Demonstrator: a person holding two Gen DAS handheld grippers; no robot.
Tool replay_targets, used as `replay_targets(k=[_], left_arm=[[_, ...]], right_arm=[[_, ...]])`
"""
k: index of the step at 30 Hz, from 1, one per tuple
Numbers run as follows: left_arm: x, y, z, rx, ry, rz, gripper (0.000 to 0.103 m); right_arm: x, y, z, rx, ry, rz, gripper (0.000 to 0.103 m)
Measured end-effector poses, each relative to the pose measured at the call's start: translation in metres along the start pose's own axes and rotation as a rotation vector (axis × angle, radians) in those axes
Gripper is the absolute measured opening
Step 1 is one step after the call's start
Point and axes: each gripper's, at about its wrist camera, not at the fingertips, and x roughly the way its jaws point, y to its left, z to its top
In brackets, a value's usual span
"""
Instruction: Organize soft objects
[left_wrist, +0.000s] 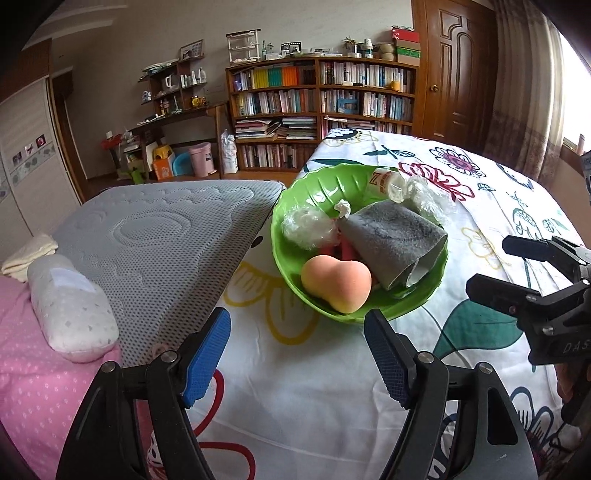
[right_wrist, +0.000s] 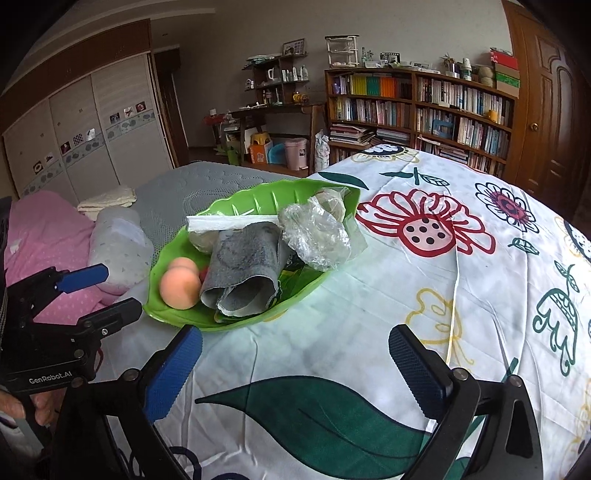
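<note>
A green leaf-shaped tray (left_wrist: 317, 184) (right_wrist: 251, 201) lies on the flowered bedsheet. In it are a peach-coloured soft toy (left_wrist: 337, 282) (right_wrist: 179, 282), a rolled grey cloth (left_wrist: 393, 242) (right_wrist: 245, 273), crumpled clear plastic wraps (left_wrist: 308, 229) (right_wrist: 316, 232), white tissue (right_wrist: 229, 222) and a small packet (left_wrist: 384, 181). My left gripper (left_wrist: 297, 328) is open and empty, just in front of the tray; it also shows in the right wrist view (right_wrist: 103, 291). My right gripper (right_wrist: 295, 345) is open and empty, in front of the tray's right part; it also shows in the left wrist view (left_wrist: 495, 264).
A grey quilted mattress pad (left_wrist: 166, 236) lies left of the tray. A white pillow (left_wrist: 70, 314) and a folded cream cloth (left_wrist: 29, 253) rest on pink bedding (left_wrist: 33, 373). Bookshelves (left_wrist: 321, 107), a door (left_wrist: 458, 70) and a wardrobe (right_wrist: 74, 147) stand beyond the bed.
</note>
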Motion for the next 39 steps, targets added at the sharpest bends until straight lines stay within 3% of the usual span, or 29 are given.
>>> replay_targets(k=[16,32,36,39], left_arm=[[0.005,-0.003,-0.001,-0.005,0.002,0.025,0.081],[0.005,-0.003,-0.001,-0.004,0.003,0.027,0.081],[0.006,-0.002,0.000,-0.008,0.013,0.026,0.091],[0.006,0.001,0.001,-0.020,0.028,0.038,0.092]], right_arm=[[0.000,0.018,0.007,-0.059,-0.015,-0.099,0.103],[0.000,0.021,0.005,-0.063,-0.006,-0.118,0.103],[-0.001,0.020,0.004,-0.061,-0.007,-0.128,0.103],[-0.001,0.018,0.003,-0.055,-0.003,-0.129,0.103]])
